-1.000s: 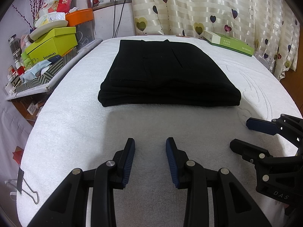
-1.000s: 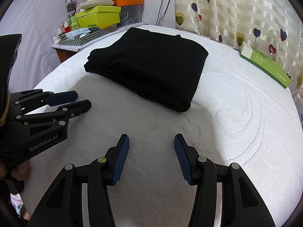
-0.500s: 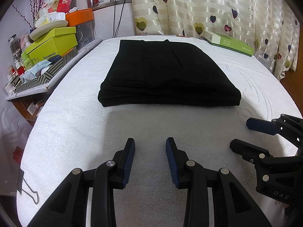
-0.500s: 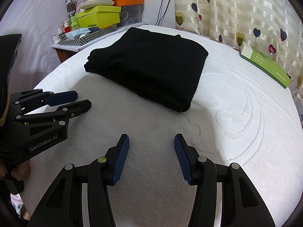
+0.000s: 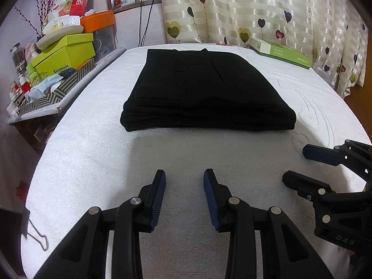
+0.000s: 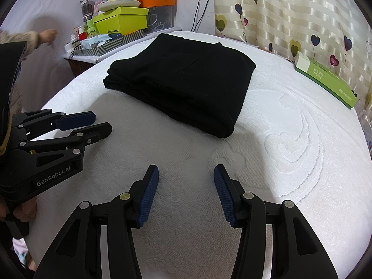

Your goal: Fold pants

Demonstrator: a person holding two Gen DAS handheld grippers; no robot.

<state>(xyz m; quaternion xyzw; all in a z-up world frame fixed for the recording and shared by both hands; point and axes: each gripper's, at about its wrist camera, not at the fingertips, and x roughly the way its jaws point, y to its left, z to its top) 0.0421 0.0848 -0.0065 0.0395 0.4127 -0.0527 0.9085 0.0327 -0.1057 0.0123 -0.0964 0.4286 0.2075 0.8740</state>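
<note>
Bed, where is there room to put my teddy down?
Bare white towel lies between the folded black pants and the two open grippers, left, right. More lies between the pants and the green box. The side shelf is crowded with boxes.

The left wrist view looks low and straight along the left gripper [image 5: 184,176] across the white bed [image 5: 93,153] at the pants [image 5: 207,93], square to their near edge and near it, with the right gripper [image 5: 300,165] right of the pants. The right wrist view looks from right of that, angled toward the pants' [image 6: 186,79] near right corner, past the right gripper [image 6: 186,174]. Both share the pants, the bed, the green box [image 5: 281,52] and the curtain [image 5: 267,9] behind them.
</note>
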